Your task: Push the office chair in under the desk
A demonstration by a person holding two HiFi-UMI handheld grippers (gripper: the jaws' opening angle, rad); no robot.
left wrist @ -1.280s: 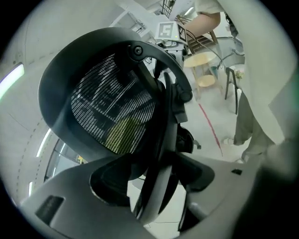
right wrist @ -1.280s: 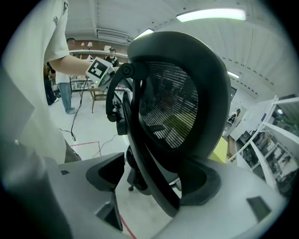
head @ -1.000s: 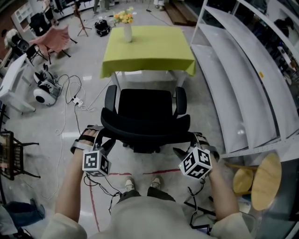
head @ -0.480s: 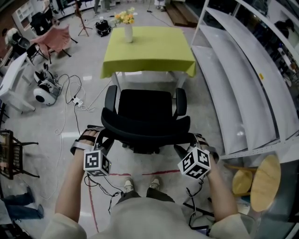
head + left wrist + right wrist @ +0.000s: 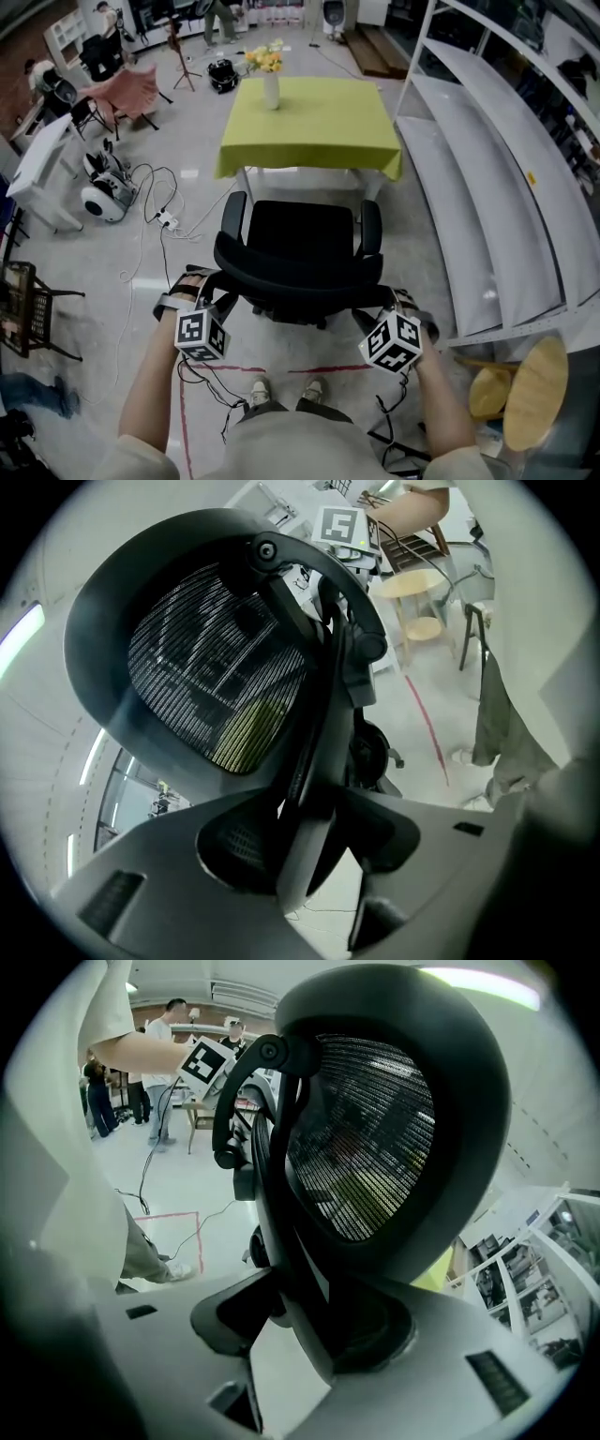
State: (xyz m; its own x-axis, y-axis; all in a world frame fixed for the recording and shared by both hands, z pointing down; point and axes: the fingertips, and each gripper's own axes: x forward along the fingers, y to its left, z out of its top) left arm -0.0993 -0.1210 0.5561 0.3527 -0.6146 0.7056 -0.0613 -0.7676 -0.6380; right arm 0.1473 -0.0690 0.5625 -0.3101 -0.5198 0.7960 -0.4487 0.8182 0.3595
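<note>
A black office chair (image 5: 300, 234) stands in front of the desk (image 5: 309, 122), which has a yellow-green cloth; its seat faces the desk. My left gripper (image 5: 217, 286) is at the left edge of the mesh backrest (image 5: 206, 677). Its jaws have just been opening slightly, with the backrest's frame still clamped between them (image 5: 309, 832). My right gripper (image 5: 386, 298) holds the backrest's (image 5: 375, 1138) right edge. Its jaws have just been closing, and they pinch the frame (image 5: 309, 1326).
A vase of flowers (image 5: 270, 84) stands on the desk's far side. White shelving (image 5: 487, 187) runs along the right, with a wooden stool (image 5: 530, 370) near it. Cables (image 5: 159, 216) and a white machine (image 5: 103, 197) lie at left. Red tape (image 5: 281, 368) marks the floor by my feet.
The head view has tilted up a little, so chair and desk sit lower in the picture. Both grippers stay at the backrest's two sides.
</note>
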